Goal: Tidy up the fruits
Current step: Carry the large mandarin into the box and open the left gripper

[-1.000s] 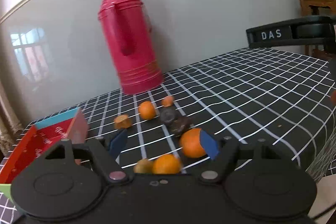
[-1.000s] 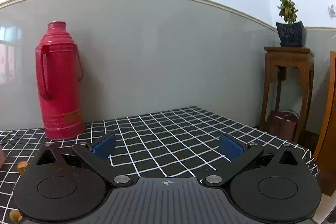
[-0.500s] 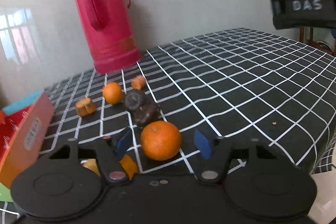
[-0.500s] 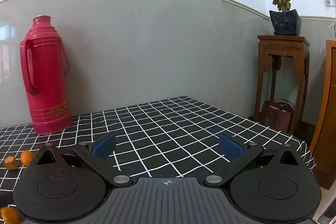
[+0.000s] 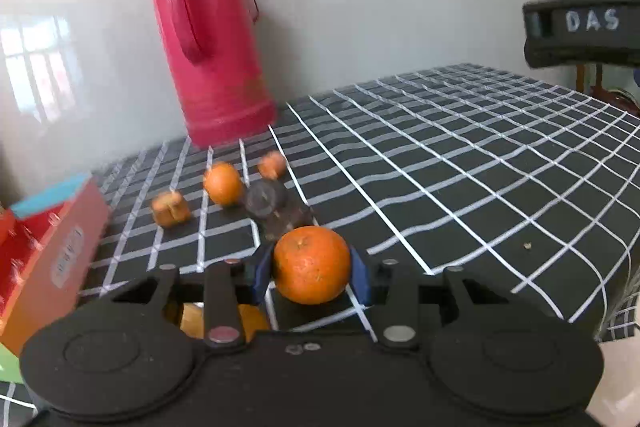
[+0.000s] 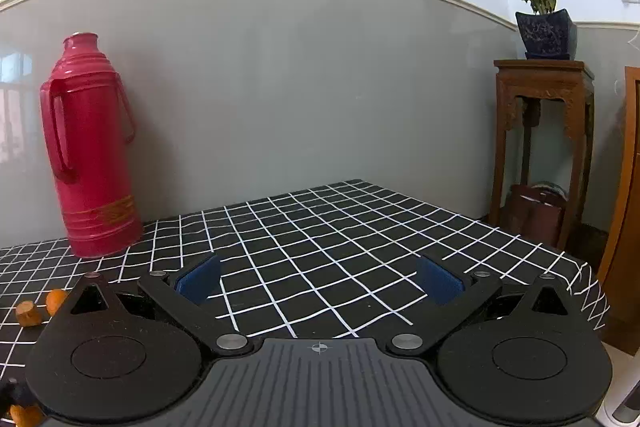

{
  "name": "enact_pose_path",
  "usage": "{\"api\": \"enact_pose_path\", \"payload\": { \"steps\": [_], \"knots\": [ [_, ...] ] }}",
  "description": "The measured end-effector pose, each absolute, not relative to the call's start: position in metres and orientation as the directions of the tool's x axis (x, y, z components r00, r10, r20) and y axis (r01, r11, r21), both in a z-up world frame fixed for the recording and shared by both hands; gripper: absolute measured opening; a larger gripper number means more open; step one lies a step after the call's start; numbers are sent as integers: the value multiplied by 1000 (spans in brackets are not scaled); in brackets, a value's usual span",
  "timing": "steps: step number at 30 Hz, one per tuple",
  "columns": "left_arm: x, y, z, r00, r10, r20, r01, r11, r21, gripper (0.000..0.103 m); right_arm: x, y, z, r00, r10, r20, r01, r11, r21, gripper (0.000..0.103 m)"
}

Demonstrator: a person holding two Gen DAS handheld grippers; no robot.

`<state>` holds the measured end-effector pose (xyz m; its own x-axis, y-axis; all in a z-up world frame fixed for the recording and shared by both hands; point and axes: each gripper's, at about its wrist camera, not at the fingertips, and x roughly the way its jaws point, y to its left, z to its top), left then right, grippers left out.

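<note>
- A round orange [image 5: 311,264] with dimpled, glossy skin sits on the tabletop [image 5: 460,163], which wears a black cloth gridded in white.
- The left gripper [image 5: 312,273] is closing its blue-padded jaws, which press on the orange's flanks.
- The right gripper [image 6: 319,281], marked "DAS" in white, has its jaws spread wide with nothing between them.
- A smooth red thermos [image 5: 208,43] stands behind.
</note>
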<state>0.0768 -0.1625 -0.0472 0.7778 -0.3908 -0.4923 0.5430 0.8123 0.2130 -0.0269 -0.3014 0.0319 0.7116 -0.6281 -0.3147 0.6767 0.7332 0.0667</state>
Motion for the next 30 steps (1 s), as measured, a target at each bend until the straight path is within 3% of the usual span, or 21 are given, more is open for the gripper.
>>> {"api": "enact_pose_path", "payload": {
  "steps": [9, 14, 23, 30],
  "knots": [
    [89, -121, -18, 910, -230, -346, 327, 910, 256, 31, -20, -287, 34, 742, -595, -307, 642, 764, 70, 103],
    [117, -77, -3, 939, -67, -338, 148, 964, 219, 31, -12, -270, 36, 775, -557, -299, 599, 798, 66, 103],
    [163, -10, -1, 880, 176, -441, -94, 975, 201, 32, 5, -236, 33, 839, -449, -307, 487, 871, 56, 103],
    [181, 20, -9, 779, 172, -602, -123, 985, 122, 34, 17, -214, 22, 885, -296, -359, 332, 943, 41, 103]
  ]
}}
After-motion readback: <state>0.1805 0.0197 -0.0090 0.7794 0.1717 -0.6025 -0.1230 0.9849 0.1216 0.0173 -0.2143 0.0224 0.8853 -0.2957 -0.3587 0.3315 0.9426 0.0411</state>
